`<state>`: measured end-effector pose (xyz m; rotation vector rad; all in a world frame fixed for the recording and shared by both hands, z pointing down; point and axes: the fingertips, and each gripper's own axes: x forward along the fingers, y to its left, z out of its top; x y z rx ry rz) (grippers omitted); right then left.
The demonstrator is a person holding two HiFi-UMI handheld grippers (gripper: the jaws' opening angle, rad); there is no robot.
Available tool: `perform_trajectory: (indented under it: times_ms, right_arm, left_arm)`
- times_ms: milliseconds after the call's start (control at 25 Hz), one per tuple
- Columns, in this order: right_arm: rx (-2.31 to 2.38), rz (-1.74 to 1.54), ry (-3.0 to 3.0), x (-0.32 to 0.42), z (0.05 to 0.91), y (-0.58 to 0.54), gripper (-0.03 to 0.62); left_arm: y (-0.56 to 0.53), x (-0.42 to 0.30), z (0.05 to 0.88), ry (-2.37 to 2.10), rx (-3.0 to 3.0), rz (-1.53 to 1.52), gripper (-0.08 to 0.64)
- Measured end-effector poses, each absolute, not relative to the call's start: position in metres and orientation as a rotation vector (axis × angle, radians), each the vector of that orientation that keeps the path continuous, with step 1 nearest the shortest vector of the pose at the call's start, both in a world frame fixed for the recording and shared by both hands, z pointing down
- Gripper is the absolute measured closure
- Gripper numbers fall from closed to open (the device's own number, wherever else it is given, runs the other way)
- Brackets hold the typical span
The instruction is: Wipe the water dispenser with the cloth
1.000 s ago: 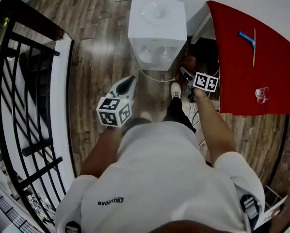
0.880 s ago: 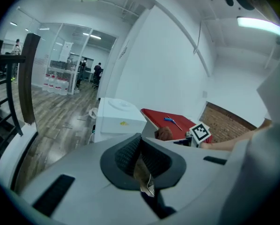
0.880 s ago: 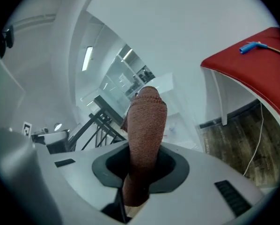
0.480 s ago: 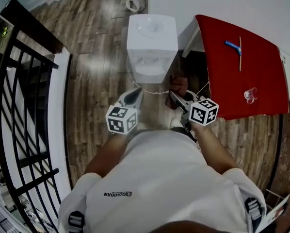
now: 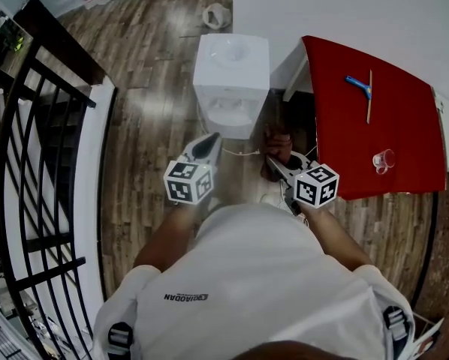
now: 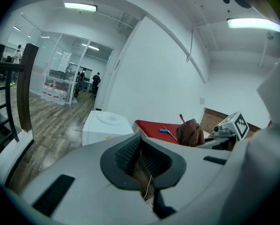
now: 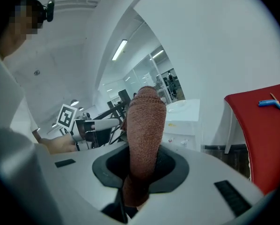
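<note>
The white water dispenser point(image 5: 232, 81) stands on the wood floor against the wall; it also shows in the left gripper view point(image 6: 102, 125) and the right gripper view point(image 7: 184, 116). My right gripper point(image 5: 273, 162) point(image 7: 142, 168) is shut on a brown cloth point(image 5: 278, 142) point(image 7: 144, 135), which sticks up between its jaws. It hangs in the air short of the dispenser's front right corner. My left gripper point(image 5: 207, 142) point(image 6: 142, 161) is shut with nothing in it and points at the dispenser's front from a short way off. The cloth point(image 6: 191, 132) is also visible from the left gripper.
A red table point(image 5: 375, 126) at the right carries a blue-handled tool point(image 5: 357, 85) and a small glass point(image 5: 382, 159). A black railing point(image 5: 44, 163) runs along the left. A white cable point(image 5: 243, 153) lies on the floor in front of the dispenser.
The right gripper with the cloth has drawn back toward my body, away from the dispenser. The left gripper shifted only slightly. The dispenser now sits lower in the head view.
</note>
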<state>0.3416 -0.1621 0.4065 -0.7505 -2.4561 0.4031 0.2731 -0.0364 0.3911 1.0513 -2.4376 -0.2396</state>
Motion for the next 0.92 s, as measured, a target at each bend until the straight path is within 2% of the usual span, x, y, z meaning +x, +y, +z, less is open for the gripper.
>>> perform_trajectory:
  times_ms: [480,920]
  right_arm:
    - [-0.738,0.411,-2.494,0.346,0.412,-0.179,0.508]
    - [-0.724,0.423,-2.494,0.346,0.418,-0.187,0.508]
  left_arm:
    - [-0.057,0.307,0.407,-2.371,1.043,-0.199,0.56]
    - [-0.063,0.296,0.393,-2.412,1.043,-0.181,0.56]
